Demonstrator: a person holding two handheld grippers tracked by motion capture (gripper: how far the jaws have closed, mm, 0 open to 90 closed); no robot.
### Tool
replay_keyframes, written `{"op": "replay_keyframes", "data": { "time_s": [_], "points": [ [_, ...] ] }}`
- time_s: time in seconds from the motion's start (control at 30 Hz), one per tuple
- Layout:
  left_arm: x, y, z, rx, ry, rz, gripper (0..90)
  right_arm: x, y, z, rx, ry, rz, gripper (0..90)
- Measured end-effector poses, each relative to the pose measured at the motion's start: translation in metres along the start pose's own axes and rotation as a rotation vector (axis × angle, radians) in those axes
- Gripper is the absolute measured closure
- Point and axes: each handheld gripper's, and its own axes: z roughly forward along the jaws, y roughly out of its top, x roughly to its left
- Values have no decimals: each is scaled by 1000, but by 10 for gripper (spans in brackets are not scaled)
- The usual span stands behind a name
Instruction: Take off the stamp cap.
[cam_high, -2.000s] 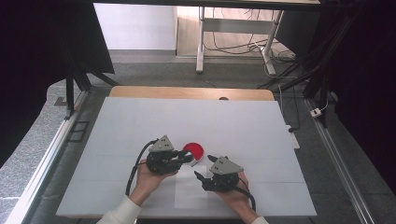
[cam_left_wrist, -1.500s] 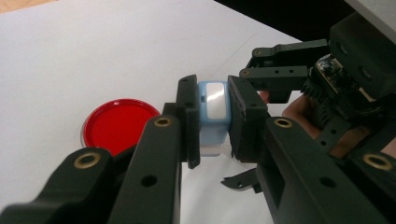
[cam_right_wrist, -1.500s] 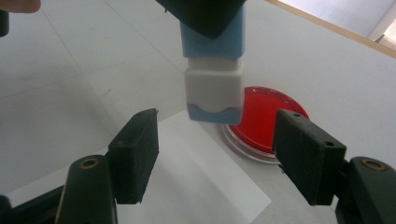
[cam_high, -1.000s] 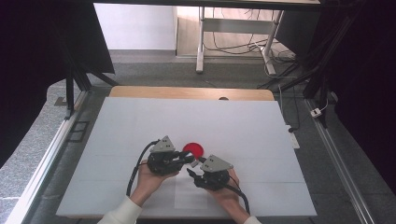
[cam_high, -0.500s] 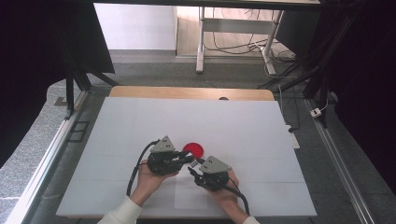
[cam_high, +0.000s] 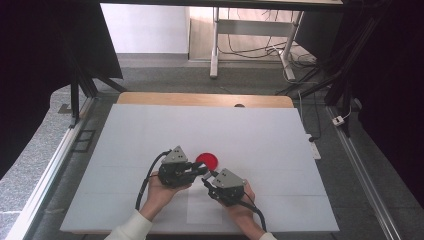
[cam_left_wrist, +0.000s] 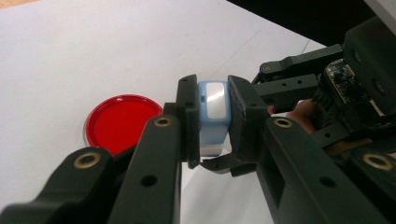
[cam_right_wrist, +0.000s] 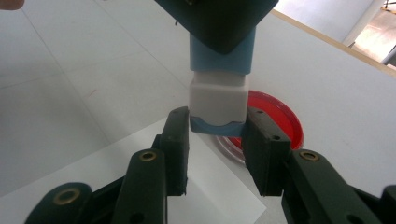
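Two grippers share one small, light, rigid blue-and-white capped block: left gripper clamps its body, right gripper closing onto the white cap.

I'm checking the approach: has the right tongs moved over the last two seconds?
Yes. The right tongs have slid up and left toward the red lid, and their jaws have just been closing around the blue-and-white stamp.

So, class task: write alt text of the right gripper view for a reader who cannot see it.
Two black jaws of the right gripper close on the white end of a small blue and white stamp, which the left gripper holds from above. Behind it, a red lid lies on a white table.
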Motion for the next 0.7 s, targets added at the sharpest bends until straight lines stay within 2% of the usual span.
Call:
{"op": "replay_keyframes", "data": {
  "time_s": [0.7],
  "points": [
    [0,-1,0,-13,6,-8,754,1,-1,-2,-2,-33,-26,647]
  ]
}}
